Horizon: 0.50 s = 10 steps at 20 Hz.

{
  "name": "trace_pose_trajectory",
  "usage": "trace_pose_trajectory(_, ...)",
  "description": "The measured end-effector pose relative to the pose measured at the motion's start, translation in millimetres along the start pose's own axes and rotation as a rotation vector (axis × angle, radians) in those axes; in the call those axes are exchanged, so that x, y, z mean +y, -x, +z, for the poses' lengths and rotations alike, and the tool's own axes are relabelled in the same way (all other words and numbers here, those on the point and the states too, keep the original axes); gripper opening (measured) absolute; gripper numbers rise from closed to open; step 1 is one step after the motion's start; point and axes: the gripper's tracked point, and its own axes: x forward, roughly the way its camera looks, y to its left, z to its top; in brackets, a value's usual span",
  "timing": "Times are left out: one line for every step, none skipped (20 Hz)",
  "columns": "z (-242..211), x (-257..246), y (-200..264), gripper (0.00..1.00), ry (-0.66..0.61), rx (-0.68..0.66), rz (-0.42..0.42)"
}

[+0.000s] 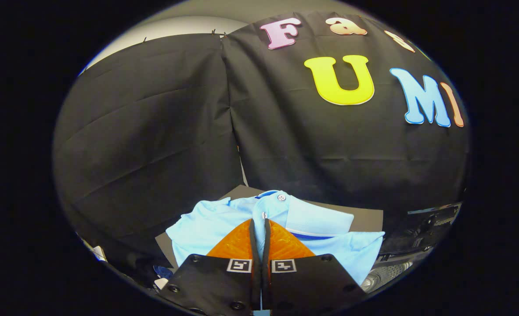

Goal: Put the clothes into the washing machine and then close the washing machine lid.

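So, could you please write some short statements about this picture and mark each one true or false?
1. The light blue polo shirt lies folded on a dark flat board. True.
2. The gripper has its fingers spread wide apart. False: the fingers stand nearly together, with only a thin strip of the shirt's placket between them.
3. The shirt's collar lies beyond the fingertips. True.
4. The shirt is red with long sleeves. False: it is light blue with a dark blue stripe at the collar.
5. A white button sits near the collar. True.
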Motion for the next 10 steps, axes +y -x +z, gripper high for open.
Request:
trace_pose_trajectory(3.9, -5.6, 5.9, 0.02, 0.002, -0.009, -0.007)
trace_pose_trajectory(9.6, -12.4, 11.9, 0.03, -0.003, -0.024, -0.017)
trace_pose_trajectory(13.0, -17.9, 17.6, 0.02, -0.012, -0.035, -0.025)
trace_pose_trajectory(17.3, -23.4, 23.6, 0.02, -0.021, -0.042, -0.031)
trace_pose_trajectory(20.9, -29.4, 29.9, 0.02, -0.026, -0.049, -0.04)
trace_pose_trajectory(25.5, -36.9, 36.4, 0.02, -0.026, -0.062, -0.051)
trace_pose_trajectory(29.4, -43.1, 43.4, 0.02, -0.023, -0.072, -0.063)
trace_pose_trajectory(34.3, -50.2, 50.3, 0.02, -0.022, -0.084, -0.073)
trace_pose_trajectory(33.9, -58.5, 55.4, 0.02, -0.023, -0.09, -0.081)
trace_pose_trajectory(36.4, -65.4, 61.0, 0.02, -0.026, -0.097, -0.089)
